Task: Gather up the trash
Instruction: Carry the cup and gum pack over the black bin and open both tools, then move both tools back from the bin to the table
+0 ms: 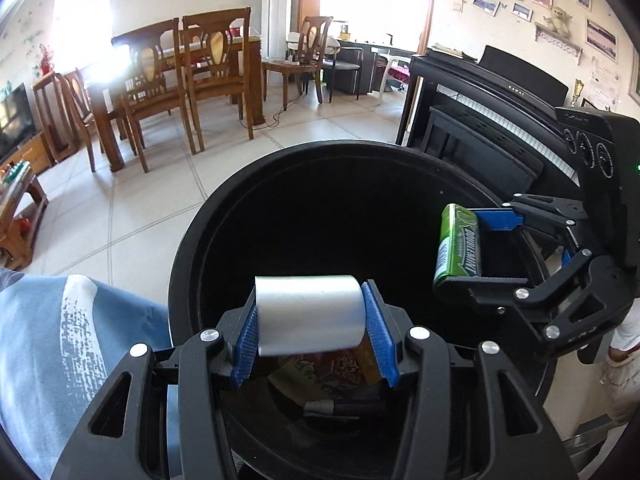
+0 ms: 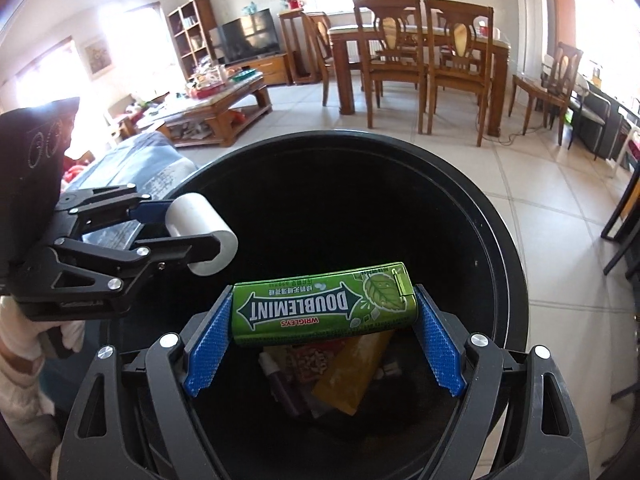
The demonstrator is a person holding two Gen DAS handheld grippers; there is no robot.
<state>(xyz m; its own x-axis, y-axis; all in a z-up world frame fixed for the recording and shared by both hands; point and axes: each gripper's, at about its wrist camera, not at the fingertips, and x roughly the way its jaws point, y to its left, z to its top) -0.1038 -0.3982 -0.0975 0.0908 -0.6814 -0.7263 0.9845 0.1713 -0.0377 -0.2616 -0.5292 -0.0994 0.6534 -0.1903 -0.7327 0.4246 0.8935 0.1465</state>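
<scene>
Gum tin (image 2: 324, 304) pinched in right claw (image 2: 324, 330), white roll (image 1: 310, 316) pinched in left claw (image 1: 314, 334) (over bin (image 1: 240, 208)).

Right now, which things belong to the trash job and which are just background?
Job:
- black bin, some trash already at the bottom
- white roll, held by left gripper over the bin
- green Doublemint tin, held by right gripper over the bin

Background:
- dining table and chairs
- piano
- TV
- coffee table
</scene>
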